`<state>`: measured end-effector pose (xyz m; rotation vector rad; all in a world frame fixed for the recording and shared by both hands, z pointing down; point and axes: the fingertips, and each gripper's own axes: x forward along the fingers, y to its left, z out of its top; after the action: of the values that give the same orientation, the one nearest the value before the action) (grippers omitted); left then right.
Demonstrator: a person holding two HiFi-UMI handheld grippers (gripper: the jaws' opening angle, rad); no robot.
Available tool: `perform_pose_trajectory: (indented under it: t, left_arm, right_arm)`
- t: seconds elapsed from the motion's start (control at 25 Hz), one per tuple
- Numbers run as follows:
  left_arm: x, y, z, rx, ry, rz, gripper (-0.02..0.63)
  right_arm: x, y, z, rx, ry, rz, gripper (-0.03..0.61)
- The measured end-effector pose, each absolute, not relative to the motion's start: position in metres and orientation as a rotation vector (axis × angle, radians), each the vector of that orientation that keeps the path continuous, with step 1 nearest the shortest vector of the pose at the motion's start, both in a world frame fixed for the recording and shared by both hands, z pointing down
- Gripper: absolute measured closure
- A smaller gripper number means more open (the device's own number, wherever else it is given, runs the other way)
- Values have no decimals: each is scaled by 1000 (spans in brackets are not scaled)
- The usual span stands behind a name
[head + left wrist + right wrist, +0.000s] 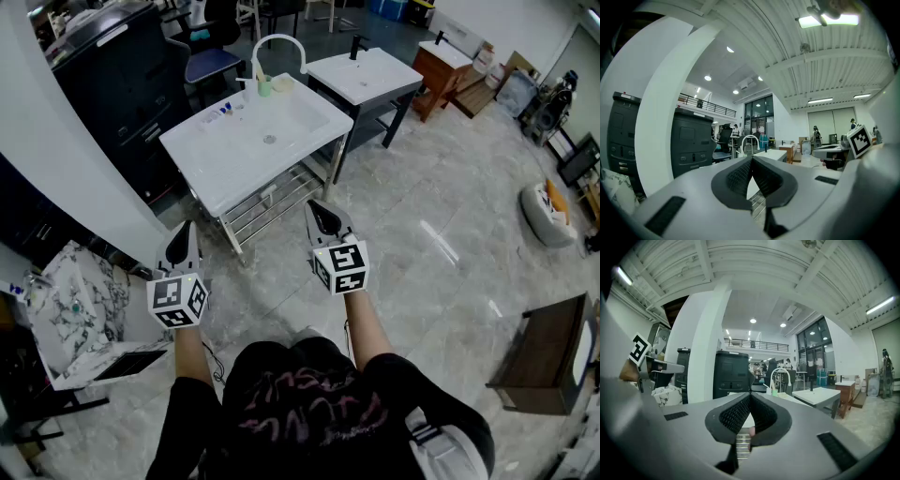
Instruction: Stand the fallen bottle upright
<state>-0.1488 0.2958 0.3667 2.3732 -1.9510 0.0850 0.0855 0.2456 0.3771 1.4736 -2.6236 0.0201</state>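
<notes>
the left hand-held gripper (184, 234) and the right hand-held gripper (324, 216) are both closed and empty, jaw tips meeting in each gripper view. only the head view shows the top of the white table (225, 178), at 12 o'clock from them. there, what looks like the fallen bottle (228, 109) lies at 10 o'clock of the drain (269, 139). the gripper views catch only the faucet (779, 370).

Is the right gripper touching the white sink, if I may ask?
Apart: the head view shows the right gripper held short of the white sink, clear of its rim.
</notes>
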Motion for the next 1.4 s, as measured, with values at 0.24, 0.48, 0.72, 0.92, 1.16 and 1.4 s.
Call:
perform_pose_trajectory:
  t: [0.24,0.48,0.72,0.92,1.16,1.4]
  left_arm:
    - [-147,298,372,2371,-1944,92,601]
    - [-149,301,371,2385,-1942,97,601]
    - [-150,304,370,2394,-1931,94,601]
    - [-147,299,376,2402,-1912,109,601]
    - [-151,284,380,2391,-1913,102,601]
    - [-159,246,385,2375,-1927,139,601]
  right_arm:
    - [93,243,385,1485,-2620,2,565]
    - [86,246,382,1478,-2630,-4,565]
    - [83,253,383,1480,-2625,-10,565]
    - [83,249,383,1477,-2610,-33,565]
    - [78,232,387,1476,-2620,-18,565]
    - [70,185,394,1464,-2633,-11,565]
